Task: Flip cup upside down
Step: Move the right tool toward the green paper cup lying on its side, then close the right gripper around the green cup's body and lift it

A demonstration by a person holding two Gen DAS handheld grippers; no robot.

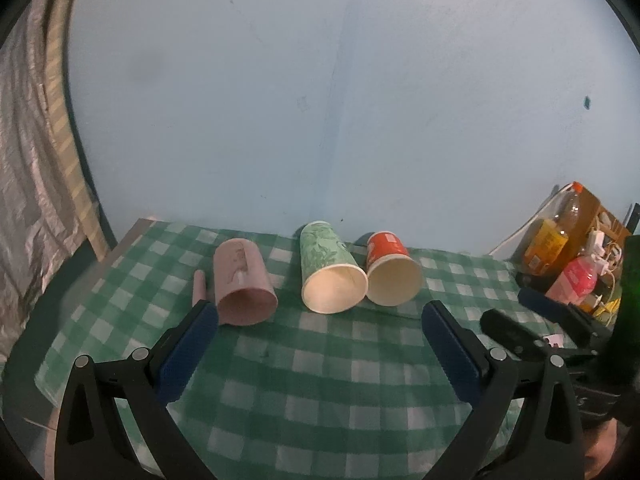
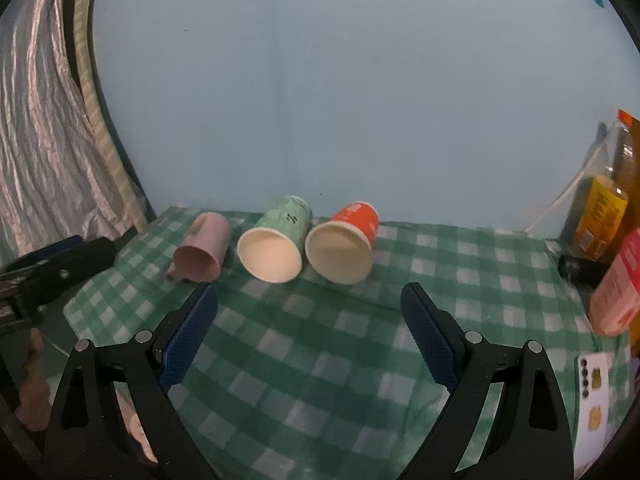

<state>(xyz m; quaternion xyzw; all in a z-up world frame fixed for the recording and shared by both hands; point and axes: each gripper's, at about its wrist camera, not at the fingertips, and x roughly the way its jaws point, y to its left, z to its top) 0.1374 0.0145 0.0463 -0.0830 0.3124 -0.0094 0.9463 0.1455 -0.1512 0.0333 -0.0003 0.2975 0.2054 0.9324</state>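
Observation:
Three paper cups lie on their sides on a green checked cloth (image 1: 320, 380), mouths toward me: a pink cup (image 1: 242, 280) at left, a green cup (image 1: 330, 266) in the middle and a red cup (image 1: 390, 268) at right, the last two touching. My left gripper (image 1: 320, 316) is open and empty, just in front of them. In the right wrist view the pink cup (image 2: 202, 248), green cup (image 2: 276, 244) and red cup (image 2: 344, 242) lie ahead of my right gripper (image 2: 308, 296), which is open and empty.
Bottles and a pink container (image 1: 572, 276) with cables crowd the right table edge, also in the right wrist view (image 2: 616, 280). The right gripper (image 1: 536, 320) shows at right in the left view. A blue wall stands behind. A card (image 2: 596, 396) lies at front right.

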